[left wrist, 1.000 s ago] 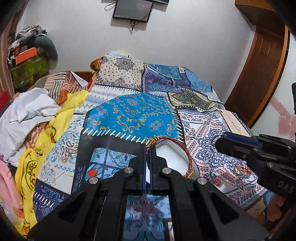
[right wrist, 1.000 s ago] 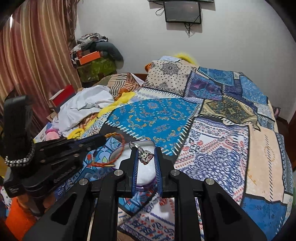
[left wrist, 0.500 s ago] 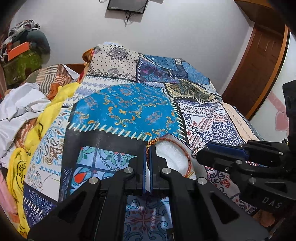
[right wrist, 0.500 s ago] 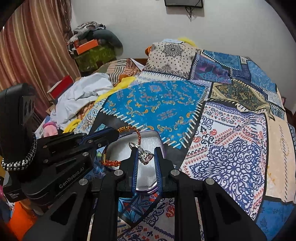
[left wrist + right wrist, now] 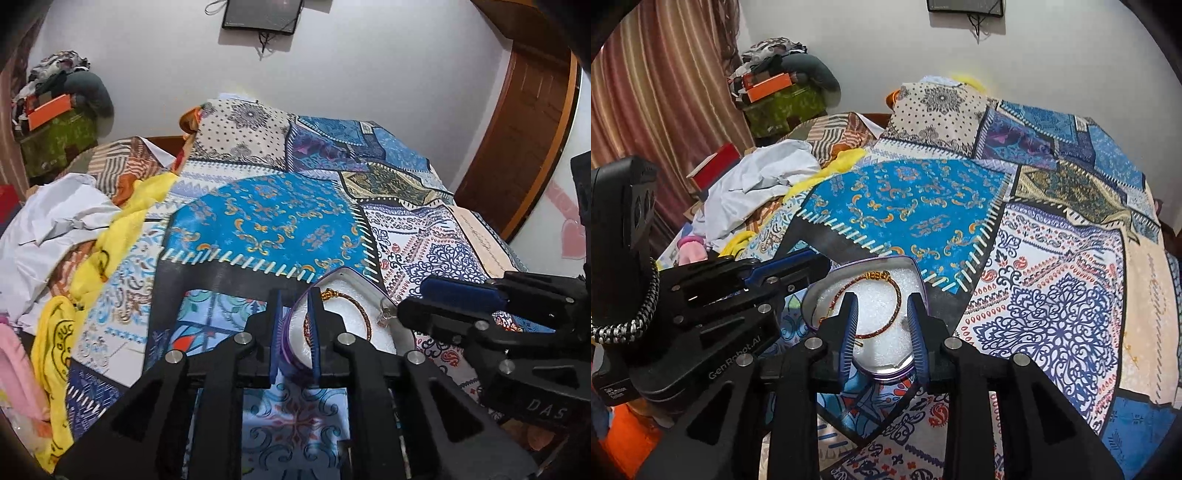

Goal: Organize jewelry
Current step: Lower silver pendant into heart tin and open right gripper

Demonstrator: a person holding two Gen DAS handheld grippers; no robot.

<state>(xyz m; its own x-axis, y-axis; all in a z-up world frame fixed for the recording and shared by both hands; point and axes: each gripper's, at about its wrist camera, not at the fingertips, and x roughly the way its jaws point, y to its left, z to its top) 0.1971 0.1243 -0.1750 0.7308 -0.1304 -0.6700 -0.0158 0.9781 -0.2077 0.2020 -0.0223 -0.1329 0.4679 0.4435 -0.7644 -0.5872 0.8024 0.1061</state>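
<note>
Both the left gripper (image 5: 294, 295) and right gripper (image 5: 881, 302) are hanging released over the near tin (image 5: 916, 271), where the red-gold bracelet (image 5: 893, 284) is lying on white foam.

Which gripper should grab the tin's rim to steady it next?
Left, probably. The left gripper is open, and the tin shows its purple near rim between the fingers. The right gripper is open over the foam, above the bracelet and the silver charm.
</note>
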